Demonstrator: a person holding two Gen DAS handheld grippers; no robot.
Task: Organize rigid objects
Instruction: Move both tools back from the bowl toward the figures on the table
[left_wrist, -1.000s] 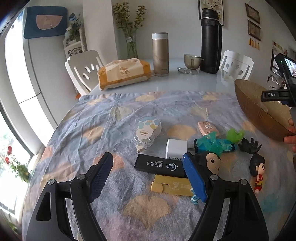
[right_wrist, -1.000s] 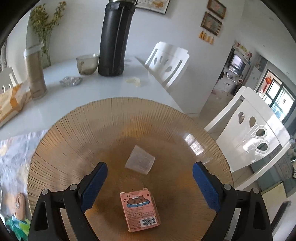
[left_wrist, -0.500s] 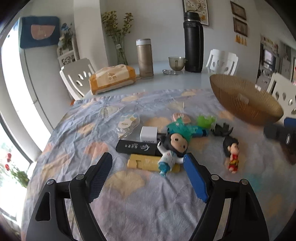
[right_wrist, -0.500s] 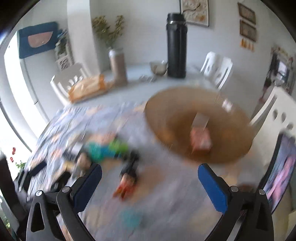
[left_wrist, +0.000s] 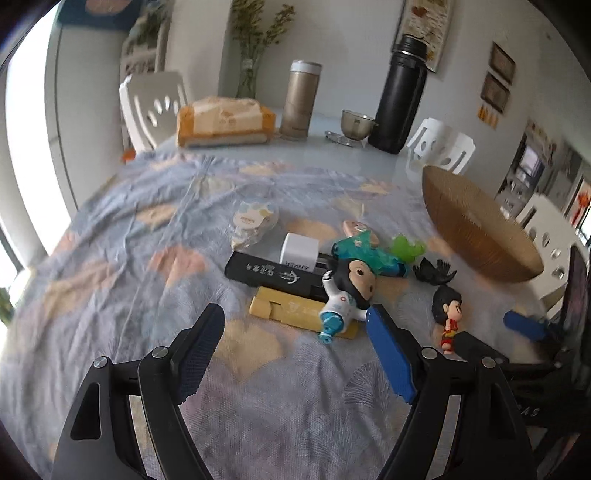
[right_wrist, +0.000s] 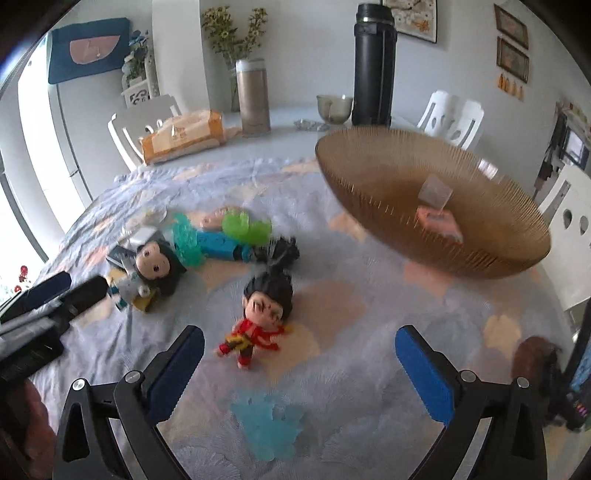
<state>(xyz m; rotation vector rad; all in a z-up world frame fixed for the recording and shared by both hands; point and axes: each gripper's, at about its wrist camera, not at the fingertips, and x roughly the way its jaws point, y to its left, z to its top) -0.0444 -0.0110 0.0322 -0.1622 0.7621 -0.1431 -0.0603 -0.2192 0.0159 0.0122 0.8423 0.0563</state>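
Left gripper (left_wrist: 295, 354) is pitched downward over the patterned cloth (left_wrist: 147, 258), jaws parted, nothing gripped between the ribbed blue pads (left_wrist: 389, 354). Just ahead of its right pad a white-suited figurine (left_wrist: 345, 295) is seen lying tilted across a flat yellow block (left_wrist: 291, 306); beyond these a long black glossy case (left_wrist: 269, 273) and a white cube charger (left_wrist: 299, 249) are touching.

Right gripper (right_wrist: 299, 365) is likewise angled down, jaws spread wide, empty. A red-clad, black-haired figurine (right_wrist: 264, 317) is found just ahead of the gap, nearer the left pad, tilted on the cloth. A pale blue translucent piece (right_wrist: 269, 424) lies between the fingers, closer to the camera. Far ahead to the right, a ribbed amber bowl (right_wrist: 369, 173) holds a pink carton (right_wrist: 439, 219) and a clear cup (right_wrist: 434, 192).
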